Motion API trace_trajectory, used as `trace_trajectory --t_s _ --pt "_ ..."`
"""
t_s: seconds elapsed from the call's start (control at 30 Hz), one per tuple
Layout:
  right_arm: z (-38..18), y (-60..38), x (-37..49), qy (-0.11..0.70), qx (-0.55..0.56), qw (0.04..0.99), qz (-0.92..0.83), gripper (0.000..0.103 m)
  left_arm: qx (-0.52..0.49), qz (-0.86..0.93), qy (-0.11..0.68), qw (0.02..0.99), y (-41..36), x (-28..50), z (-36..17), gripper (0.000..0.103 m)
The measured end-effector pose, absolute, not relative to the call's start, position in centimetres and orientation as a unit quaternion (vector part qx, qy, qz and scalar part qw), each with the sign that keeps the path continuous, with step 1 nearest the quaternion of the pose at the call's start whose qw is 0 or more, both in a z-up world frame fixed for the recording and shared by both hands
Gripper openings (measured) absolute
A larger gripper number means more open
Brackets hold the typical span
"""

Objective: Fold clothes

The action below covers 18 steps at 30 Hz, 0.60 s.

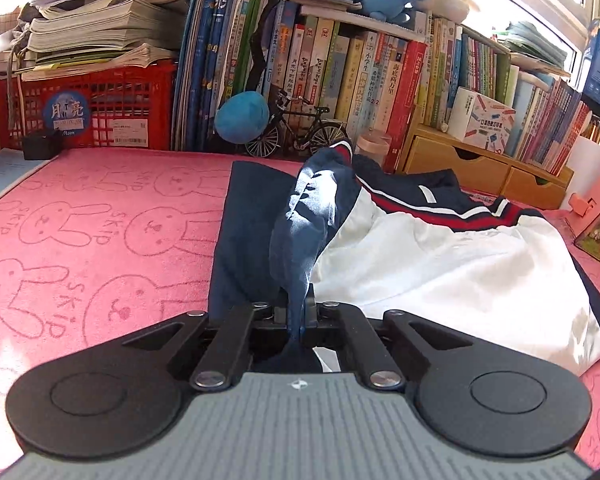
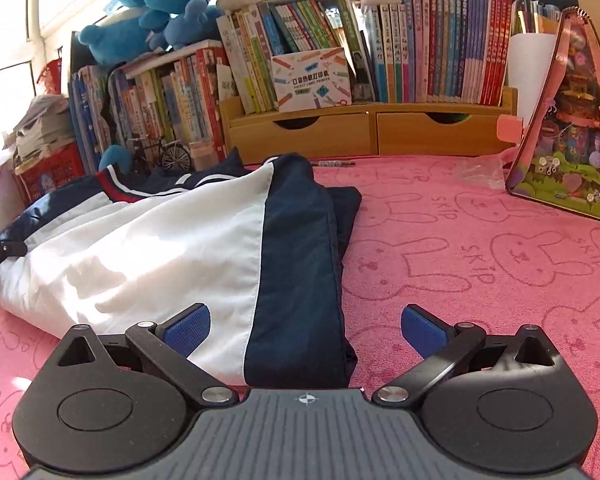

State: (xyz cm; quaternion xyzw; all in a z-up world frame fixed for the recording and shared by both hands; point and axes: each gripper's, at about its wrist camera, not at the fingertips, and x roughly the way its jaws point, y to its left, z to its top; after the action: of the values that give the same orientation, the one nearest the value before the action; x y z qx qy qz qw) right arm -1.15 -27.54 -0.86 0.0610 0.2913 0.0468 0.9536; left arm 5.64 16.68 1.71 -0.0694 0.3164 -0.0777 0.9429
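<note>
Left gripper (image 1: 300,312): fingers are pressing together on a bunched navy fold of the jacket (image 1: 440,264), which is rising in a ridge straight ahead of the fingertips. The rest of the jacket is lying on the worktop (image 1: 100,240), spreading ahead and to the right of those fingers.

Right gripper (image 2: 306,330): fingers are standing spread wide, blue pads (image 2: 188,330) showing, pinching nothing. The jacket's navy edge panel (image 2: 300,280) is lying between the fingers, closer to the left pad, and running away from them toward the books. Whether the pads are touching cloth I cannot tell.

Key relation: the jacket's long axis is running roughly along the right gripper's pointing line, with the white body to the left of its fingers and bare pink mat to the right. My judgement: the right gripper is the one still needing a hold, so closing on the near navy edge seems the likely next step.

Containers: red crate (image 1: 84,108) is carrying stacked papers on top; wooden drawers (image 2: 364,132) are shut, contents hidden, books standing above.
</note>
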Motion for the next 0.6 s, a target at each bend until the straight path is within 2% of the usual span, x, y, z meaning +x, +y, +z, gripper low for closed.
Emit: trace_trajectory --t_s 0.03,0.1,0.17,0.2,0.23,0.27,0.3,0.37,0.43,0.47,0.5,0.53,0.57,0.6 --pt "-1.0 -27.6 -1.2 0.294 0.056 0.953 0.045 0.103 -0.072 -0.079 0.325 0.940 17.2 5.3 1.3 0.005" --pt "-1.3 -27.7 -1.1 0.300 0.039 0.953 0.037 0.103 -0.076 -0.080 0.340 0.934 18.4 4.7 0.5 0.016" --pt "-1.5 -27.6 -1.0 0.303 0.025 0.952 0.030 0.103 -0.088 -0.086 0.344 0.931 19.3 4.6 0.6 0.019" --pt "-1.4 -27.6 -1.0 0.301 0.022 0.953 0.030 0.103 -0.083 -0.084 0.339 0.934 19.3 4.6 1.0 0.026" --pt "-1.1 -27.5 -0.8 0.297 0.018 0.954 0.030 0.103 -0.062 -0.073 0.322 0.942 18.9 4.7 1.8 0.033" --pt "-0.7 -27.3 -0.6 0.291 0.011 0.956 0.031 0.103 -0.042 -0.063 0.304 0.950 18.4 4.9 2.6 0.044" --pt "-0.3 -27.0 -0.2 0.283 0.002 0.958 0.033 0.103 -0.021 -0.053 0.287 0.956 18.0 5.1 3.4 0.049" --pt "0.9 -26.0 1.3 0.267 -0.014 0.962 0.050 0.102 0.021 -0.033 0.251 0.967 17.0 5.4 5.1 0.050" --pt "2.0 -24.4 3.2 0.257 -0.023 0.963 0.075 0.095 0.076 -0.046 0.229 0.969 14.6 6.8 6.0 0.057" --pt "2.4 -23.5 4.2 0.255 -0.028 0.963 0.085 0.075 0.100 -0.061 0.225 0.967 12.9 7.8 6.2 0.065" --pt "2.7 -22.2 5.6 0.257 -0.037 0.961 0.092 0.040 0.121 -0.075 0.224 0.964 11.4 9.0 6.1 0.071" --pt "3.0 -20.8 7.0 0.261 -0.045 0.959 0.100 0.028 0.141 -0.088 0.228 0.960 9.9 10.3 5.7 0.071" --pt "3.2 -19.6 8.2 0.264 -0.053 0.957 0.111 0.020 0.160 -0.101 0.232 0.954 8.5 11.7 5.3 0.071" --pt "3.3 -18.3 9.5 0.268 -0.063 0.953 0.124 0.020 0.183 -0.101 0.236 0.949 7.3 13.0 4.8 0.071"
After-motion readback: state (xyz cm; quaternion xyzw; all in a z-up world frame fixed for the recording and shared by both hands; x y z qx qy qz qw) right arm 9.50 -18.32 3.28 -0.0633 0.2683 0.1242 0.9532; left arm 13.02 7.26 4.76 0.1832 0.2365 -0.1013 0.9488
